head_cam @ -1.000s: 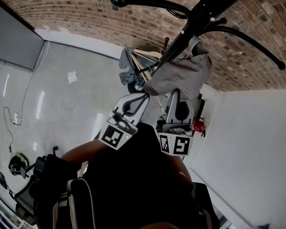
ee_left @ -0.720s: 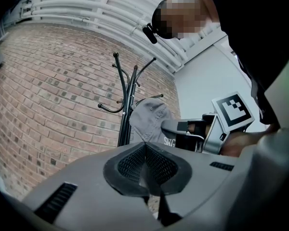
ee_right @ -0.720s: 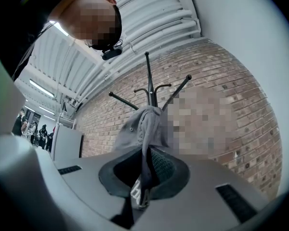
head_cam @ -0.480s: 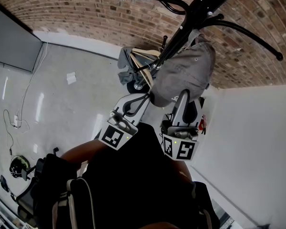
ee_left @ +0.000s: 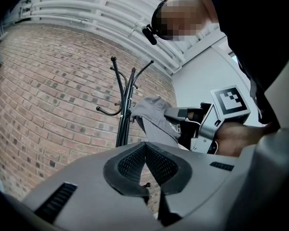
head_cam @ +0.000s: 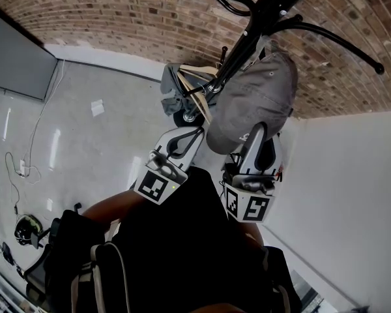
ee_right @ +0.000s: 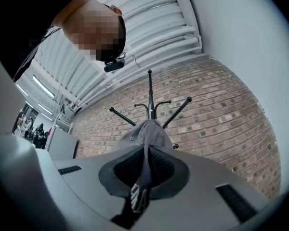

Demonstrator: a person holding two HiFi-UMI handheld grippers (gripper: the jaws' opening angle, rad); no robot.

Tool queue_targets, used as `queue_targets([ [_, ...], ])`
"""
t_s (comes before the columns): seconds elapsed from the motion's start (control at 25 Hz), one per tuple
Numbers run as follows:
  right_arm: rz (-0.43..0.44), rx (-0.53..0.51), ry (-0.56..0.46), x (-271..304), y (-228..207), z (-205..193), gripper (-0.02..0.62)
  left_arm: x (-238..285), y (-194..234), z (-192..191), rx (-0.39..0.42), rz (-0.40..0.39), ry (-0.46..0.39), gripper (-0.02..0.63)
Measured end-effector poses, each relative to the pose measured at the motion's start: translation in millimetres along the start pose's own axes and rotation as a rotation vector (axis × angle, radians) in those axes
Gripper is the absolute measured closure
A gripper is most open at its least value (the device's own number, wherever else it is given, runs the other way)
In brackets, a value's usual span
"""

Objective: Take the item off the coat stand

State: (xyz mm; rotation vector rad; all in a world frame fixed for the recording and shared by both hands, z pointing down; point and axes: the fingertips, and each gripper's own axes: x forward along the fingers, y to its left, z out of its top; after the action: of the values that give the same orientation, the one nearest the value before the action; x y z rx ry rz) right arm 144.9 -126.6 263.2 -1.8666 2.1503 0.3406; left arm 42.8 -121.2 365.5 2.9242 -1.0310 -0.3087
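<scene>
Grey cap (head_cam: 254, 100) hanging against the black pole of the coat stand (head_cam: 274, 5), below its curved upper hooks, crown uppermost and brim pointing down toward the person. Whether a hook carries it cannot be told. The right gripper (head_cam: 255, 134) reaches up from below; in the right gripper view its two jaws are pressed onto the cap's brim (ee_right: 144, 148), which runs edge-on between the ribbed pads (ee_right: 161, 167). The left gripper (head_cam: 194, 132) is held just beside the right one, lower and apart from the cap; in the left gripper view its jaws meet tip to tip with nothing between them. Behind the stand rises a brick wall (head_cam: 117, 12); a white wall (head_cam: 352, 188) adjoins it to the person's right. A grey floor (head_cam: 85, 142) lies below.
</scene>
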Motion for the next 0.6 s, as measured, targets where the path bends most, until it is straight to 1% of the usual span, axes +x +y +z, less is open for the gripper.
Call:
queue_targets([
  [0.32, -0.010, -0.018, -0.047, -5, 1, 17, 0.566, -7, 0, 2, 0.002, 0.010, -0.004, 0.588],
  [0.48, 0.004, -0.009, -0.092, -13, 5, 28, 0.566, -10, -1, 3, 0.006, 0.008, -0.004, 0.588],
  [0.6, -0.001, -0.024, -0.114, -17, 8, 40, 0.566, -12, -4, 6, 0.009, 0.003, -0.007, 0.588],
])
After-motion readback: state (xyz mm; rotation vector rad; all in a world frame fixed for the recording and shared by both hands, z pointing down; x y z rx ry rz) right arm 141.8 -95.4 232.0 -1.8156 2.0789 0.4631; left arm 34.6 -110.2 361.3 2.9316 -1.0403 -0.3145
